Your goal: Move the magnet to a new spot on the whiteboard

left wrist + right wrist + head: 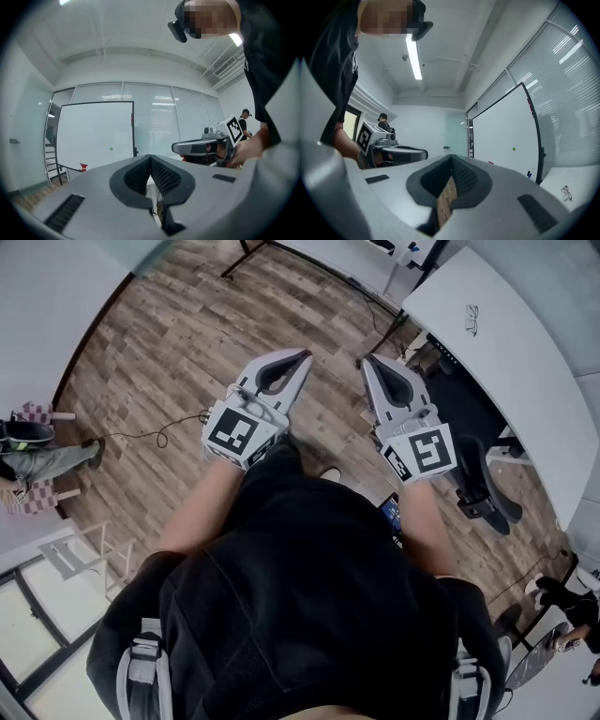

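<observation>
The whiteboard [93, 136] stands far ahead on a wheeled frame, with a small green magnet [111, 149] stuck near its middle. In the right gripper view the same whiteboard [506, 140] and green magnet [513, 149] lie off to the right. I hold both grippers level at waist height, side by side over the wood floor. My left gripper [304, 355] is shut and holds nothing; its jaws meet at the tip [150, 157]. The right gripper [367, 361] is also shut and holds nothing [451, 157]. Both are well short of the board.
A white desk [506, 343] with a pair of glasses [472, 319] runs along the right, and an office chair [483, 479] stands beside it. A cable [159, 432] lies on the floor at left. Another person [244, 123] stands in the background. A red object [83, 166] sits at the board's lower edge.
</observation>
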The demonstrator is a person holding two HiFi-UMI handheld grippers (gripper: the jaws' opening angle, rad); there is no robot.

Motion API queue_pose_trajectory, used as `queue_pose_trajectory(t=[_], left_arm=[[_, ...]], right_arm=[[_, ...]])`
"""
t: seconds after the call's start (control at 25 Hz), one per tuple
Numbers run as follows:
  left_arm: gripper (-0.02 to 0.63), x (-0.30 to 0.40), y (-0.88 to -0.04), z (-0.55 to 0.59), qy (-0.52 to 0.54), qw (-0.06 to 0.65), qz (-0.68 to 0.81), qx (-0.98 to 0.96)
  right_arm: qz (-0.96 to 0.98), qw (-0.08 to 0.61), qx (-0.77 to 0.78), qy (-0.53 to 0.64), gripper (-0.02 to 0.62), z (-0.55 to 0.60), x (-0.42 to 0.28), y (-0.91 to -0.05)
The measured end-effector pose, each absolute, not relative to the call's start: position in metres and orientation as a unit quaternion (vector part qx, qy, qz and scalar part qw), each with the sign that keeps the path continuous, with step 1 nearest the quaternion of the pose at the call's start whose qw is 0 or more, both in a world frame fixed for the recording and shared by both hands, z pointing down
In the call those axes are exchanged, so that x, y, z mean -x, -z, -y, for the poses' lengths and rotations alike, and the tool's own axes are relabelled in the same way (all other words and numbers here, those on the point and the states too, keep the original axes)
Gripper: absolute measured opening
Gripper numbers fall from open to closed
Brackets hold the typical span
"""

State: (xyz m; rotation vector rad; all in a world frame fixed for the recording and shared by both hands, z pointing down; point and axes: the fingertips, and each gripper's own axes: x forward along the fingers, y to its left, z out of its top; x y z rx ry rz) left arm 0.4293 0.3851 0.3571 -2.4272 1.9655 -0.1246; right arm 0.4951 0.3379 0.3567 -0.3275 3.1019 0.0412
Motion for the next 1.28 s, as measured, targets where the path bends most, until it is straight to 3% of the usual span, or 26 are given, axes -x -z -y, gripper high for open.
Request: queue_pose_trajectory(t=[1.28], left_arm=[[0.005,-0.112,-0.358,-0.271,0.011,-0.010,-0.566,0.824]], right_arm=[[-0.983,-0.028,0.179,-0.011,-0.003,-0.236,-0.185,-0.359]])
